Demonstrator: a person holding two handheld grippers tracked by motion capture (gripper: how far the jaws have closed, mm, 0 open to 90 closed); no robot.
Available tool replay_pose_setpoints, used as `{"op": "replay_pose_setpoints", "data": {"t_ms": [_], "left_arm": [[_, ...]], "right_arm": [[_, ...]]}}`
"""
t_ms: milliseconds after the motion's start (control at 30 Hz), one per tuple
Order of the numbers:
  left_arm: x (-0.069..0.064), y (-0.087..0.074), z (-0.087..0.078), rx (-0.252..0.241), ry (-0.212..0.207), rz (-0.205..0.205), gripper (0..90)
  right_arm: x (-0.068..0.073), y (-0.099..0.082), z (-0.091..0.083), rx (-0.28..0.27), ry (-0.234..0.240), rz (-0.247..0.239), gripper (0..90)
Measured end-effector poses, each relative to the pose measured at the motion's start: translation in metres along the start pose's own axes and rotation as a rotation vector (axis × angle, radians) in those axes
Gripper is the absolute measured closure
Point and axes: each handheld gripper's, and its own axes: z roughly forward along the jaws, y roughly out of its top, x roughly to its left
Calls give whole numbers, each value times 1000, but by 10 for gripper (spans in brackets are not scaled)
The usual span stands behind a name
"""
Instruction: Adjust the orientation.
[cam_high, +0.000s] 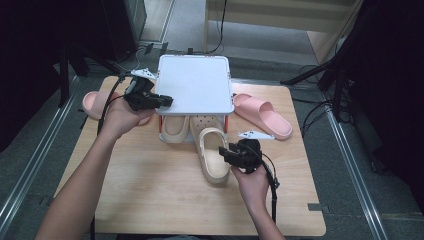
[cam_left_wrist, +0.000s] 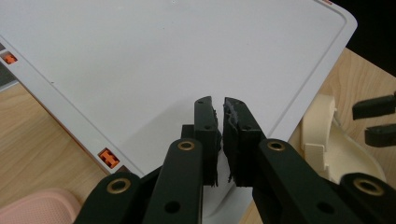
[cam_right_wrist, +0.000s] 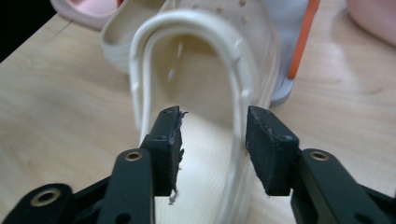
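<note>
Nearest to the person, the right tongs (cam_high: 231, 156) are at the side wall of a cream clog (cam_high: 212, 155) that lies on the wooden surface (cam_high: 150, 190), in front of the white rack (cam_high: 195, 82). In the high view it is hard to say how these tongs stand. The right gripper view makes it clear: the right tongs (cam_right_wrist: 212, 135) are apart, one jaw inside the clog (cam_right_wrist: 201, 60) and one outside, with the clog's side wall between them. Whether the pads already press the wall I cannot tell, because the near part of the picture is blurred. This view also shows an orange post (cam_right_wrist: 301, 42) of the rack just behind the clog.

A second cream clog (cam_high: 175, 127) sits under the rack's white top, beside the first one, partly hidden in the high view.

Farther away, the left tongs (cam_high: 167, 101) are at the front left edge of the rack's top. The left gripper view shows the left tongs (cam_left_wrist: 219, 126) nearly together, with only a thin slit between the pads, and nothing is held in them. They hang above the flat white top (cam_left_wrist: 163, 56), near its corner. The same view shows small orange clips (cam_left_wrist: 108, 158) on the rack's edge, and the cream clog (cam_left_wrist: 336, 144) to the right of the rack.

On the surface, a pink slipper (cam_high: 262, 115) lies to the right of the rack. Another pink slipper (cam_high: 95, 102) lies to the left of the rack, partly behind the left hand (cam_high: 122, 117).
</note>
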Motion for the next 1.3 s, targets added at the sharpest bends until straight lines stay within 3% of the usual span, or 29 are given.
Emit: {"op": "replay_pose_setpoints", "data": {"t_ms": [233,367,400,700,800,1067,1133,1300], "left_arm": [[0,0,0,-2,-2,0,836],[1,0,0,-2,-3,0,836],[0,0,0,-1,-1,0,836],[1,0,0,-3,-5,-1,836],[1,0,0,-3,-4,0,836],[2,-1,0,-5,-13,-4,835],[2,-1,0,-5,-14,-4,835],[1,-1,0,-6,-10,0,835]], "right_arm": [[14,-27,-16,30,36,-64,788],[18,-36,-20,56,52,-76,846],[20,-43,-22,89,65,-88,866],[25,-64,-23,171,80,-119,882],[27,-73,-19,201,62,-152,900],[22,-73,-5,248,44,-147,900],[23,-71,-3,244,57,-134,900],[33,-65,6,246,86,-163,900]]}}
